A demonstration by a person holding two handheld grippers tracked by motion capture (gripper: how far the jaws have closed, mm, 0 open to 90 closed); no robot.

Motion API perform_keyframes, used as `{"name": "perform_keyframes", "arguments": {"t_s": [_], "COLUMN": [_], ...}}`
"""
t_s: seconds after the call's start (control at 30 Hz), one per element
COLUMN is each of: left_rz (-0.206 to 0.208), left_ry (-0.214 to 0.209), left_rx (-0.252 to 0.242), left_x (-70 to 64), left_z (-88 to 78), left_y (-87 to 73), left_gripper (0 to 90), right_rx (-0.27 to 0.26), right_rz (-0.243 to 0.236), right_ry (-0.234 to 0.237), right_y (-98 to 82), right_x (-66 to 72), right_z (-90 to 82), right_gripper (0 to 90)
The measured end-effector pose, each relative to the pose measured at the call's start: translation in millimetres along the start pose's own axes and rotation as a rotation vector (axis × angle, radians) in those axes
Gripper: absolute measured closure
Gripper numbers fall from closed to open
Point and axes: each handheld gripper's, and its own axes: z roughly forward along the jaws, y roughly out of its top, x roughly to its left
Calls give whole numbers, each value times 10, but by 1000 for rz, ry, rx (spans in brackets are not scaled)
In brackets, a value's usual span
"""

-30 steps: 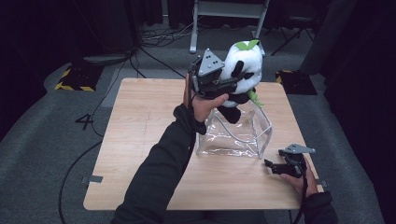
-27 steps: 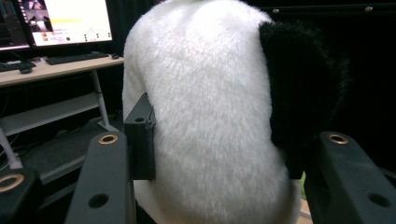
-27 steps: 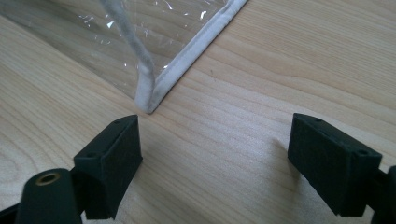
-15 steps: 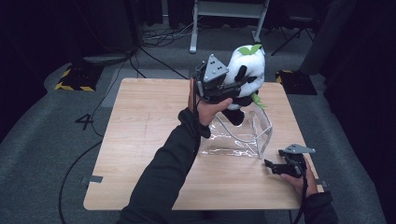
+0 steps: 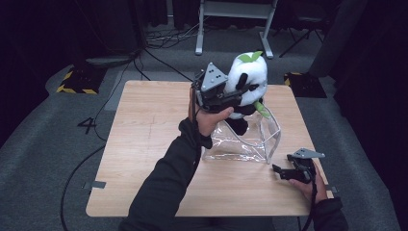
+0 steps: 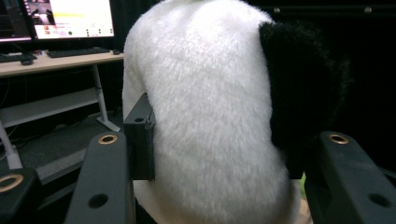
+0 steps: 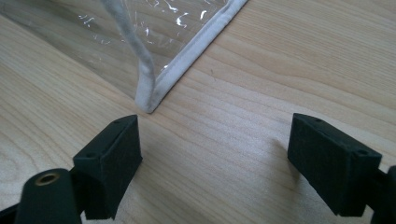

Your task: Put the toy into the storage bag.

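A: The left hand-held gripper [image 5: 239, 90] is pinching the plush panda [image 5: 248, 79] upright by its body, directly above the clear bag [image 5: 250, 139], feet near the bag's open top.

B: And the right hand-held gripper [image 7: 215, 154]?

A: Jaws spread, empty, low on the table [image 5: 144, 144] just beside the bag's near corner. The left one is nearer the bag's mouth.

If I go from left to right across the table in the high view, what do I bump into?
Left gripper → panda toy → clear bag → right gripper
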Motion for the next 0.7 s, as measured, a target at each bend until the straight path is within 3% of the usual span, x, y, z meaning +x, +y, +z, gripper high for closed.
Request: {"name": "perform_keyframes", "arguments": {"t_s": [0.03,0.1,0.3,0.5,0.7], "left_rz": [22,19,-21,-49,-46], "left_ry": [3,-3,-16,6,1], "left_rx": [9,11,20,51,89], "left_x": [-49,-51,30,127,154], "left_z": [67,111,242,297,344], "left_y": [11,14,-28,-181,-349], "left_gripper": [455,454,453,452,448], "right_rx": [0,0,0,0,0], "right_rz": [0,0,-1,0,0], "right_ry": [0,-1,-1,0,-1], "right_y": [0,0,0,0,0], "right_x": [0,0,0,0,0], "right_z": [0,0,-1,-1,0], "right_gripper": [173,173,174,174,174]}}
